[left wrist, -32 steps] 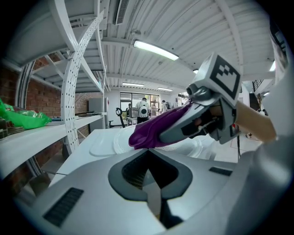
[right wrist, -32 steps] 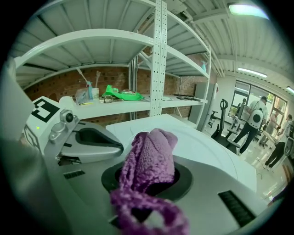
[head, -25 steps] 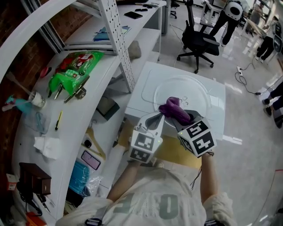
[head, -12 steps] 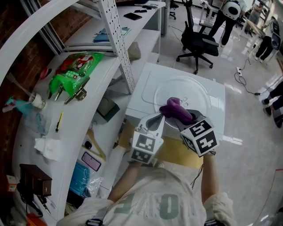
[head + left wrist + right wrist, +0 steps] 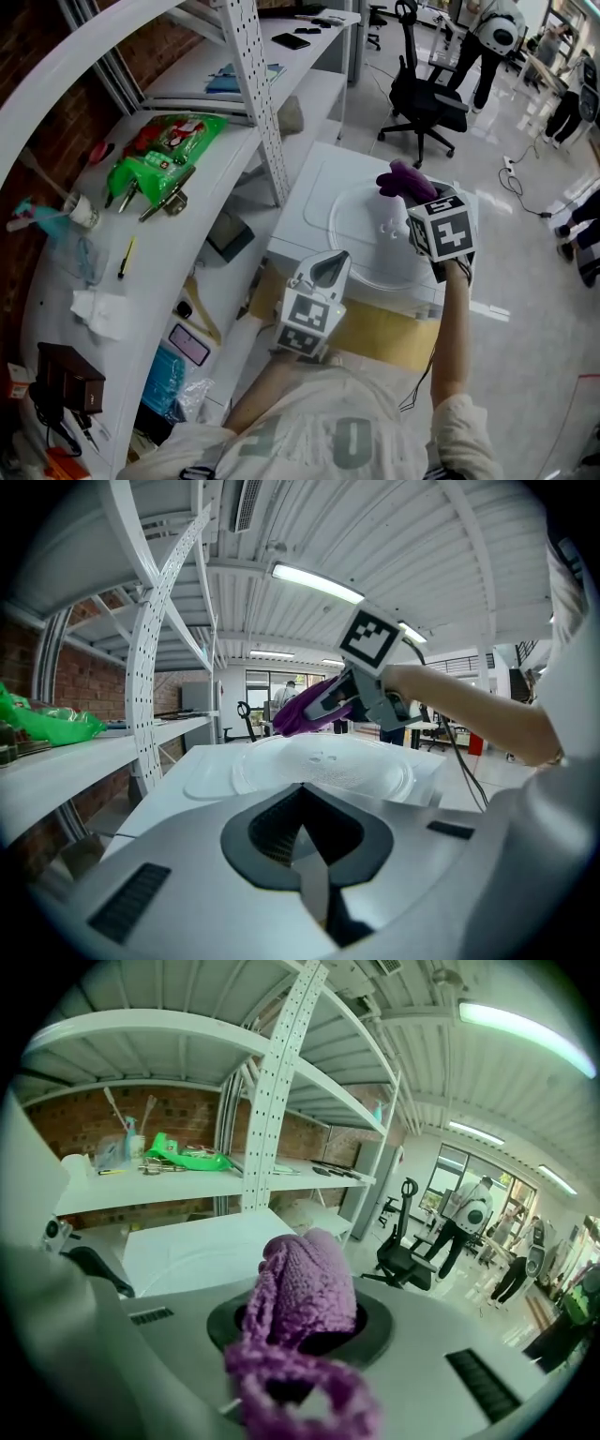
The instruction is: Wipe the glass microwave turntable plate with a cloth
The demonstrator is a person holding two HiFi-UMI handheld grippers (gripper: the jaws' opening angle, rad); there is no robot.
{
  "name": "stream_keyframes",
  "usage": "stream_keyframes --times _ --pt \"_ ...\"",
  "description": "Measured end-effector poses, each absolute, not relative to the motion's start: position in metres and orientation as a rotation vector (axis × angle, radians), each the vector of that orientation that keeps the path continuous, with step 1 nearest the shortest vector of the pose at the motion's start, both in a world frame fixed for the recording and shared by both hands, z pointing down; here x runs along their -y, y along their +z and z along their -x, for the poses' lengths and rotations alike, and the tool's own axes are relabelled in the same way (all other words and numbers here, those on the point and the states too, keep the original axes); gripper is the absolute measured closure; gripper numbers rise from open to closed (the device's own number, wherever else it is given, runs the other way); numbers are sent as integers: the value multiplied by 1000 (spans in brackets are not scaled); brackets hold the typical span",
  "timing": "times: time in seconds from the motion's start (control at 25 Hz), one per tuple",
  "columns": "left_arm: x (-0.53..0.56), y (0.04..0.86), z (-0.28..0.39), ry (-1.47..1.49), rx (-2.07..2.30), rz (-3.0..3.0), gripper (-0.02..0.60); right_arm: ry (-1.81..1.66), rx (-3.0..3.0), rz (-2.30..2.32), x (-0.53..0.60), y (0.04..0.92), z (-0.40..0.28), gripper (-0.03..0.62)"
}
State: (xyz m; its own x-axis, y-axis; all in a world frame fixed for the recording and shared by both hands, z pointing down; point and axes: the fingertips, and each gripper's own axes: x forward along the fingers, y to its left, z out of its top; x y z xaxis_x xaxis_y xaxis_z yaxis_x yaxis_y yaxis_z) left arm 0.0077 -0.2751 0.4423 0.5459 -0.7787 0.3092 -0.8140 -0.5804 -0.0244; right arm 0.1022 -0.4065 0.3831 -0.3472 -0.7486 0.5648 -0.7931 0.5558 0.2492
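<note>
The round glass turntable plate (image 5: 370, 234) lies flat on the white microwave top (image 5: 309, 202); in the left gripper view the plate (image 5: 323, 766) sits just ahead of the jaws. My right gripper (image 5: 412, 192) is raised above the plate's far right side, shut on a purple knitted cloth (image 5: 403, 178). That cloth (image 5: 305, 1283) bulges out of the right gripper (image 5: 298, 1326) and hides its tips. The cloth (image 5: 302, 710) hangs clear of the glass. At the near edge of the microwave, my left gripper (image 5: 328, 269) is shut with nothing in it, its jaws (image 5: 302, 827) pointing at the plate.
A white perforated shelf post (image 5: 258, 94) rises left of the microwave. The shelf holds a green bag (image 5: 159, 150) and small tools. A black office chair (image 5: 427, 89) and standing people are beyond. Brown cardboard (image 5: 375, 328) lies below the microwave's near edge.
My right gripper has lifted the purple cloth off the plate's near side and carried it up and away to the far right. The left gripper has barely moved.
</note>
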Motion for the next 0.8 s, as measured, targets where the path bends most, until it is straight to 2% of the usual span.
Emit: stream_keyframes --times 0.4,0.8 --pt "277 442 -6 441 1373 -2647 578 138 2108 -1196 420 413 -107 539" --pt "278 441 -8 457 1373 -2649 578 173 2188 -1032 335 424 -89 539"
